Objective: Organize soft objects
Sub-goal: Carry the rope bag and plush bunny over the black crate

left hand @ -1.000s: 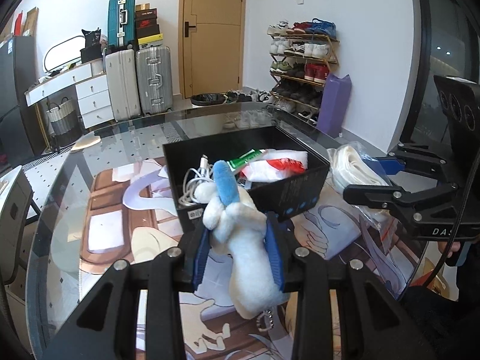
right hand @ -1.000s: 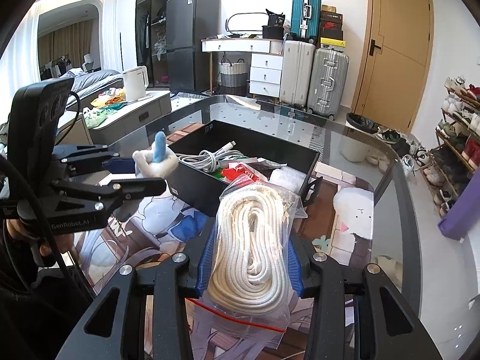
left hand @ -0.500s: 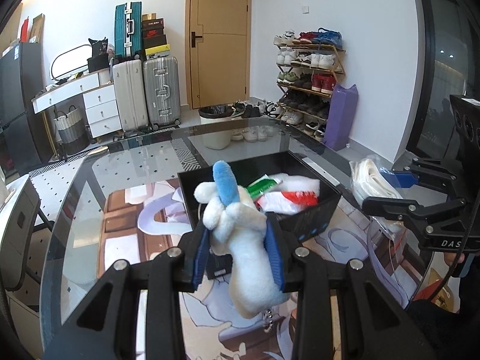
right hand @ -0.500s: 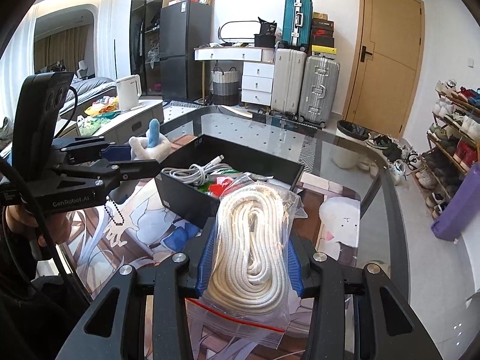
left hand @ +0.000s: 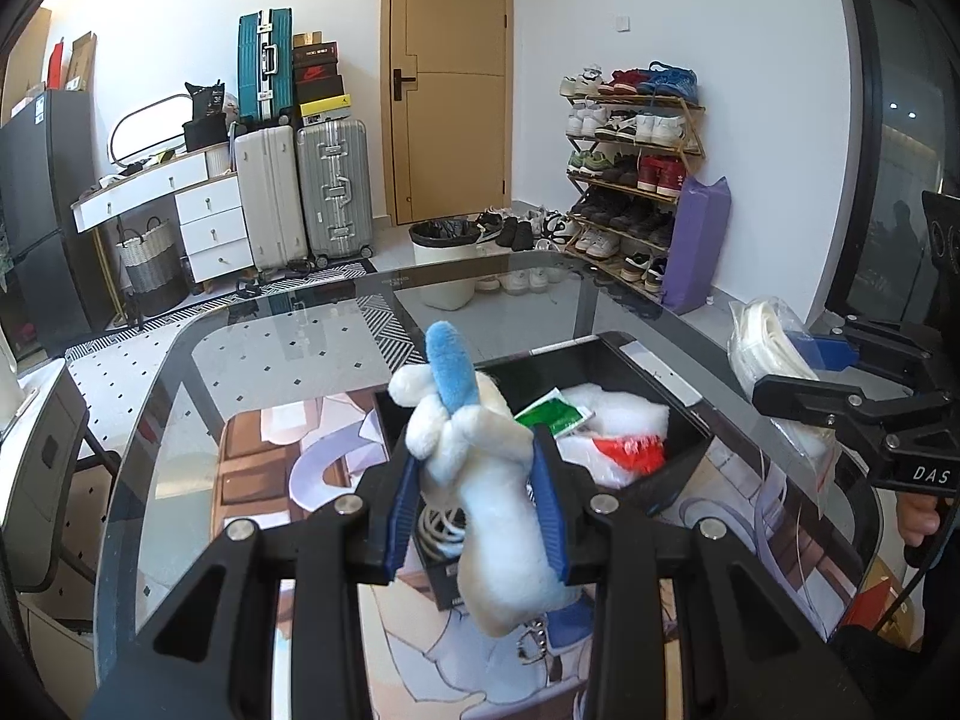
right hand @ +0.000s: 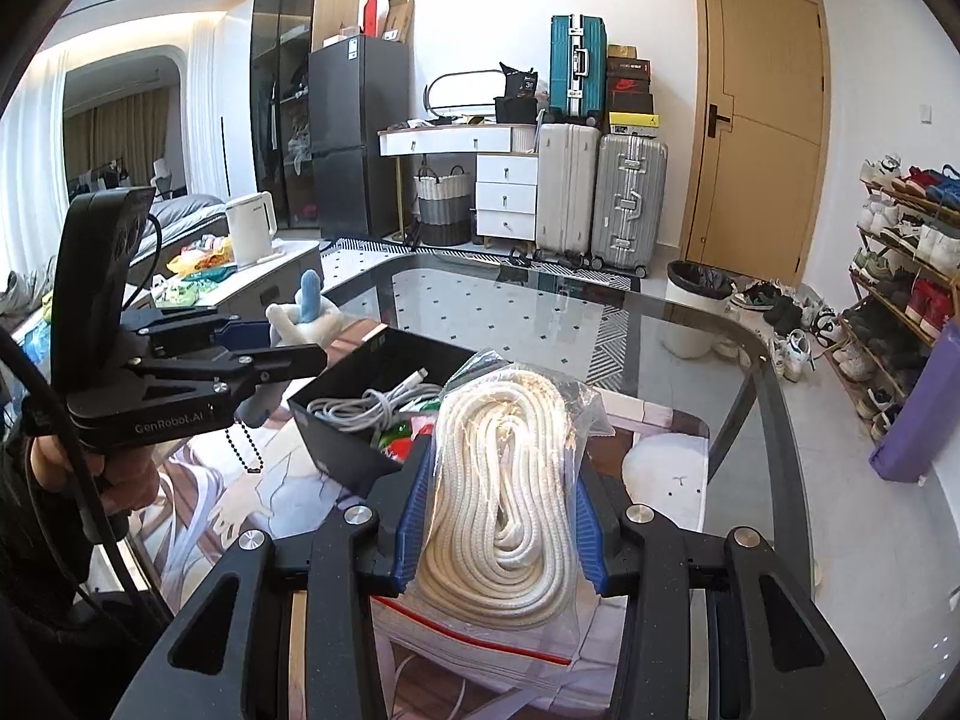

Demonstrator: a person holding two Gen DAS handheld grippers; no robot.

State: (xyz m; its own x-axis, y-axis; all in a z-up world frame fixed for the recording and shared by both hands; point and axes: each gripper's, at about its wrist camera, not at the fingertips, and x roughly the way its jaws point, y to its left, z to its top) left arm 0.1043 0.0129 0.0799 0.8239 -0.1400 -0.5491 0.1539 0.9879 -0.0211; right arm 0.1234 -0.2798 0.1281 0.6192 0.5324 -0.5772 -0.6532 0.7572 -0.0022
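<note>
My left gripper (left hand: 477, 468) is shut on a white plush toy (left hand: 486, 480) with a blue tuft, held above the near-left corner of a black box (left hand: 678, 396). The toy also shows in the right wrist view (right hand: 303, 315), with a bead chain hanging below. My right gripper (right hand: 498, 498) is shut on a clear bag of coiled white rope (right hand: 504, 480), held above the table to the right of the box (right hand: 348, 438). The box holds a white cable (right hand: 372, 405), a green packet (left hand: 552, 414) and white and red bags.
The glass table (left hand: 270, 336) has a printed mat (left hand: 252, 468) under the box. A white round pad (right hand: 666, 468) lies on the mat's right side. Suitcases, a shoe rack and a bin stand beyond the table.
Both grippers have risen with their loads: the box sits lower and further from them in both views. The grips are unchanged.
</note>
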